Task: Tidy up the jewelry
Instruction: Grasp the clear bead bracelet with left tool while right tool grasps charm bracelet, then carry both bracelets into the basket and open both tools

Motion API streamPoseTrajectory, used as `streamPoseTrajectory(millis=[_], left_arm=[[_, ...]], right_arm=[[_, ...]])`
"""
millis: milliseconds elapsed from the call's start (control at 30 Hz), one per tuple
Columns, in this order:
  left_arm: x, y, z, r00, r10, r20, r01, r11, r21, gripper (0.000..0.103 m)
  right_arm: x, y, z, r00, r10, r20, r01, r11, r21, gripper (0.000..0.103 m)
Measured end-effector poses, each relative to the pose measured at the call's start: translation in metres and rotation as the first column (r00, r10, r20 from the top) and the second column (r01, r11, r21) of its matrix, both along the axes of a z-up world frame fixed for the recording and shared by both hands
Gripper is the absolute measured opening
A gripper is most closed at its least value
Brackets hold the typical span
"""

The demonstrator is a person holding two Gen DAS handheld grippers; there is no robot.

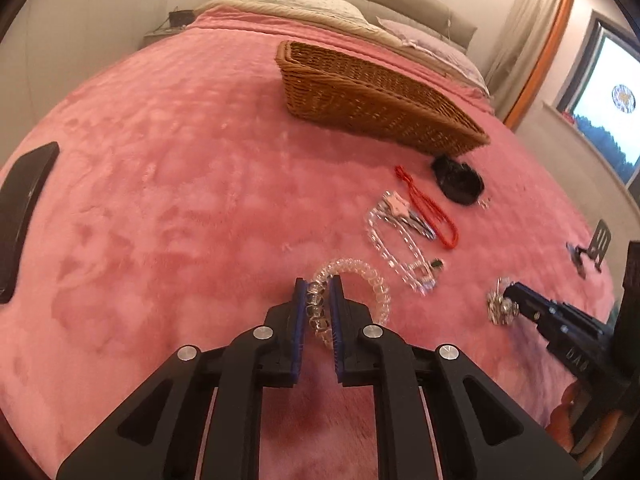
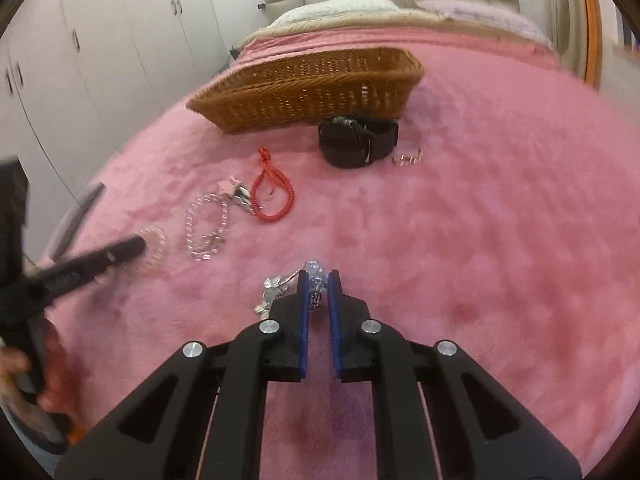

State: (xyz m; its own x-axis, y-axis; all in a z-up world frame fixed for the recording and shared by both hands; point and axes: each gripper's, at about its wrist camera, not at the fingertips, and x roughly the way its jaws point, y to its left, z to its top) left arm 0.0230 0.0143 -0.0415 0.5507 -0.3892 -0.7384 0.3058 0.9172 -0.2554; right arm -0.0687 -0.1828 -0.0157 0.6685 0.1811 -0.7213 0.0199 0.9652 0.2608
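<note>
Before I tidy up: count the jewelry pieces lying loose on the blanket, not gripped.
4: red cord bracelet, clear bead chain, black watch by the basket, small ring piece. Basket's inside is hidden.

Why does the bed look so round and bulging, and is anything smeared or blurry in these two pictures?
Left wrist view: the fisheye lens bows the pink blanket into a dome with dark corners; the window glares bright. Right wrist view: same bulge; the left gripper is smeared by motion blur, and the wicker basket looks slightly soft.
</note>
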Motion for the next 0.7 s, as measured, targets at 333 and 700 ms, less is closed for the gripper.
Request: streamPoseTrajectory(millis=[333,700], left_arm=[[-0.016,0.003,-0.001,0.998,-0.06,-0.006,0.059,0.998,-0.009,0.032],[-0.018,-0.014,-0.007,0.996,-0.052,0.068,0.044,0.993,0.109,0.021]], right_arm=[[-0.012,-0.017,0.001,1.0,0.003,0.002,-0.003,0.991,0.133,0.056],[0.0,0.033,-0.003,1.0,-0.011,-0.004,0.01,0.988,-0.156,0.018]])
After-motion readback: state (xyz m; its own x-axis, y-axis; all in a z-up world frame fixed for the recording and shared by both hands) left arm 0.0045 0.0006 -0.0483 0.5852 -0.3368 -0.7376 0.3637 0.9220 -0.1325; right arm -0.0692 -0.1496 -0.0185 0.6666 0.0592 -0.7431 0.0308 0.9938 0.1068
